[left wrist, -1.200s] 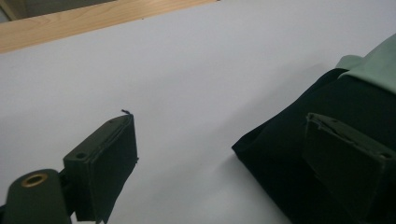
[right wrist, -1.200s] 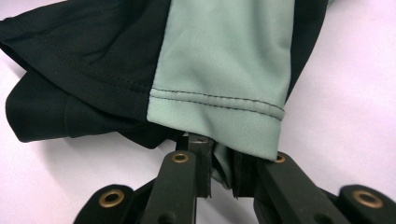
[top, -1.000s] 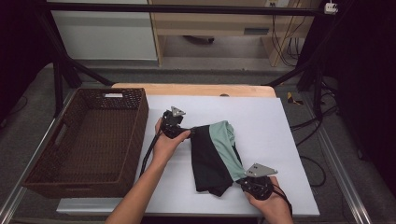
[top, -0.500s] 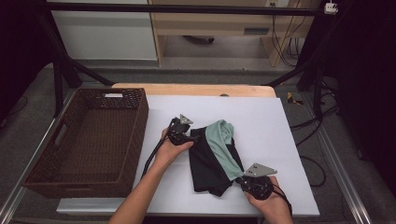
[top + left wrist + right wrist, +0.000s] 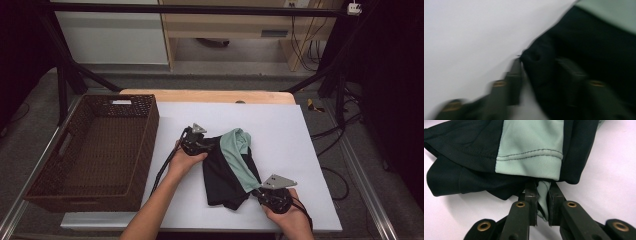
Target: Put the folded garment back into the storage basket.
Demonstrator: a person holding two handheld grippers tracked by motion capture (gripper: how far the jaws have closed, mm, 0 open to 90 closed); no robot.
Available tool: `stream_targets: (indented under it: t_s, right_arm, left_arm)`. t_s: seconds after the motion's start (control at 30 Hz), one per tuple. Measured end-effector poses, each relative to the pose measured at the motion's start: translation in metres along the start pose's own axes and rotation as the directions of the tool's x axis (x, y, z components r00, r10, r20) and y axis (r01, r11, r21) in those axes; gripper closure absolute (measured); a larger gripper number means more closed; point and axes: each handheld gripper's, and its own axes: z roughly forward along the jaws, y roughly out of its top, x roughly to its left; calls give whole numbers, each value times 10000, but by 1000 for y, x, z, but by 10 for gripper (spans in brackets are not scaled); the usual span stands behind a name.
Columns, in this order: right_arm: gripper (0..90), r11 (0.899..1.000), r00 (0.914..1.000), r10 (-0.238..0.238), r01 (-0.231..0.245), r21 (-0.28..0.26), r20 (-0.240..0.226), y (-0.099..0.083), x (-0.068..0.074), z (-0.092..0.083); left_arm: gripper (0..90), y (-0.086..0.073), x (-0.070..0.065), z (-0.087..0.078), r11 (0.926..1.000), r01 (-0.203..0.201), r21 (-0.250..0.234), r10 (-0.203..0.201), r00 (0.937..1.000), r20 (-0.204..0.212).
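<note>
One black-and-mint garment (image 5: 231,167) lies folded at the tabletop's (image 5: 300,135) middle, one wicker basket (image 5: 95,150) at its 9 o'clock. The right gripper (image 5: 542,206) has its fingers pinched tight on the mint hem, while the left gripper (image 5: 536,72), at the cloth's 10 o'clock corner, has just been closing its fingers around the black edge, not visibly clamped yet. With only a shallow bite there, I'd expect that corner to slip free and the fold to collapse if lifted now.
</note>
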Motion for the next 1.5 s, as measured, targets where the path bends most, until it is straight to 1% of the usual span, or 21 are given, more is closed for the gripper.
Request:
stream_targets:
  t_s: [0.07, 0.1, 0.17, 0.2, 0.3, 0.33, 0.43, 0.47, 0.57, 0.6, 0.63, 0.7, 0.77, 0.83, 0.97, 1.07, 1.17, 1.23, 1.33, 1.5]
  right_arm:
    - [823, 10000, 10000, -70, 70, -6, -4, 1, 1, 0]
    - [825, 10000, 10000, -90, 90, -3, -28, 2, 1, 0]
    - [828, 9997, 9998, -206, 205, -103, -43, 4, 4, -2]
    - [830, 9993, 9996, -293, 291, -231, -47, 6, 5, -4]
    - [833, 9982, 9995, -307, 300, -525, -122, 10, 7, -10]
    - [834, 9979, 9994, -330, 322, -554, -139, 11, 7, -11]
    - [836, 9970, 9992, -358, 344, -687, -188, 15, 8, -15]
    - [837, 9965, 9991, -374, 360, -756, -182, 16, 8, -16]
    - [838, 9956, 9989, -409, 387, -857, -245, 21, 10, -19]
    - [838, 9955, 9988, -423, 399, -861, -261, 22, 10, -20]
    - [838, 9957, 9987, -341, 308, -875, -370, 23, 11, -20]
    - [838, 9954, 9985, -322, 281, -911, -439, 25, 12, -21]
    - [839, 9949, 9982, -368, 322, -951, -464, 27, 14, -22]
    - [839, 9948, 9977, -438, 389, -945, -509, 29, 16, -22]
    - [839, 9945, 9970, -459, 397, -971, -623, 32, 18, -22]
    - [840, 9943, 9962, -427, 349, -1005, -766, 36, 18, -23]
    - [840, 9934, 9953, -461, 366, -1091, -857, 41, 19, -25]
    - [840, 9927, 9946, -463, 355, -1156, -924, 46, 19, -26]
    - [840, 9922, 9941, -493, 377, -1184, -964, 52, 19, -27]
    - [839, 9907, 9928, -422, 270, -1337, -1122, 63, 16, -30]
  left_arm:
    - [700, 0, -3, -1, 9999, -138, -34, 137, 9998, -128]
    - [714, -1, -4, -1, 9999, -122, -69, 120, 9998, -187]
    - [765, -2, -6, -2, 9995, -212, -218, 206, 9993, -307]
    - [780, -2, -7, -2, 9995, -165, -253, 155, 9992, -376]
    - [797, 0, -7, -5, 9997, 59, -249, -71, 9988, -489]
    - [798, 1, -7, -7, 9995, 100, -289, -116, 9985, -536]
    - [802, 5, -8, -14, 9993, 15, -383, -40, 9979, -652]
    - [803, 7, -8, -17, 9988, 19, -492, -53, 9977, -675]
    - [805, 12, -11, -23, 9987, -132, -493, 98, 9976, -690]
    - [806, 14, -11, -24, 9990, -118, -429, 89, 9977, -672]
    - [806, 15, -12, -25, 9991, -70, -409, 41, 9975, -703]
    - [806, 17, -14, -28, 9985, 4, -544, -45, 9972, -751]
    - [806, 19, -15, -31, 9987, -55, -515, 13, 9968, -804]
    - [806, 20, -16, -32, 9993, -107, -366, 73, 9958, -914]
    - [806, 24, -16, -36, 9989, -5, -461, -35, 9964, -848]
    - [807, 30, -16, -40, 9990, -72, -445, 34, 9964, -842]
    - [807, 38, -16, -46, 9989, -36, -471, -7, 9957, -928]
    - [807, 43, -16, -50, 9991, -95, -409, 54, 9950, -995]
    - [807, 51, -15, -55, 9994, -85, -345, 48, 9943, -1068]
    - [807, 64, -13, -64, 9992, -44, -399, -4, 9930, -1183]
